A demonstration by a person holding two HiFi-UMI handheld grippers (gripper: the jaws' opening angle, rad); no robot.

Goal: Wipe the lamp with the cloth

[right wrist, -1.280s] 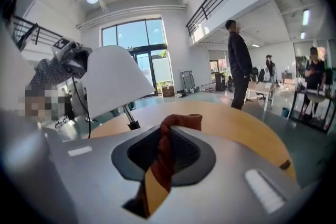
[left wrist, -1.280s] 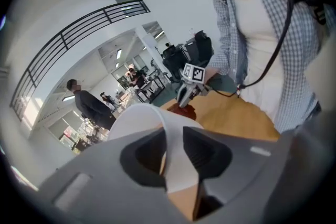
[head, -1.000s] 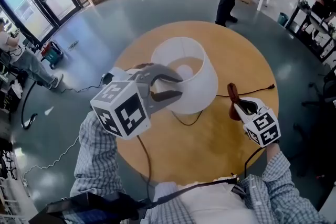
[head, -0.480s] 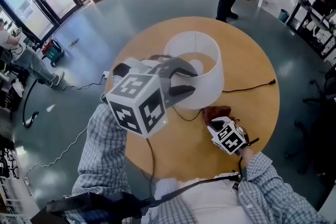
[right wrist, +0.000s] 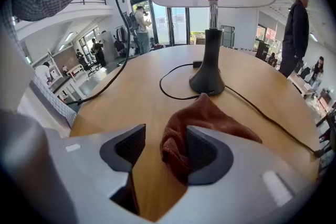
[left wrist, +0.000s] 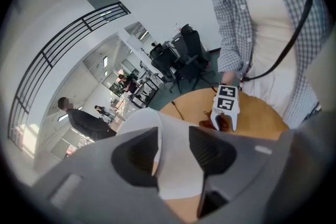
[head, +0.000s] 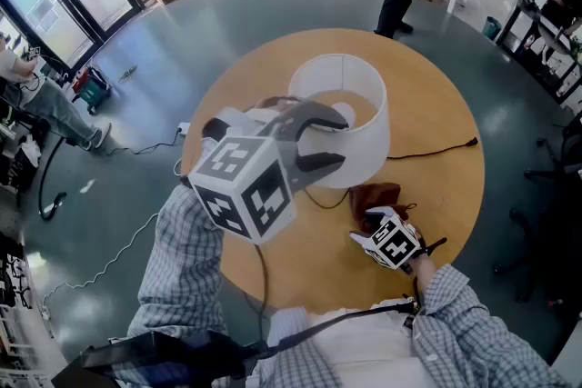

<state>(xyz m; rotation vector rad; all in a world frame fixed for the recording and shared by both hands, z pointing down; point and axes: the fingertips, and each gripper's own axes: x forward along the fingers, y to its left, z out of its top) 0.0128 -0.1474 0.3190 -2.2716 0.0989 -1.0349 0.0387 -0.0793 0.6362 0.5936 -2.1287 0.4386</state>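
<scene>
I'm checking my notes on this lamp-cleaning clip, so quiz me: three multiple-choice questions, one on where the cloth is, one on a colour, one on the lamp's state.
1. Where is the cloth?
A on the floor
B on the table by the lamp base
C on a chair

2. What colour is the lampshade?
A white
B green
C black

3. How is the lamp positioned?
A on its side
B upside down
C upright

Answers:
1. B, it lies bunched on the wood just in front of the base.
2. A, the shade shows plain white in every view.
3. C, its stem rises straight from the base.
</scene>
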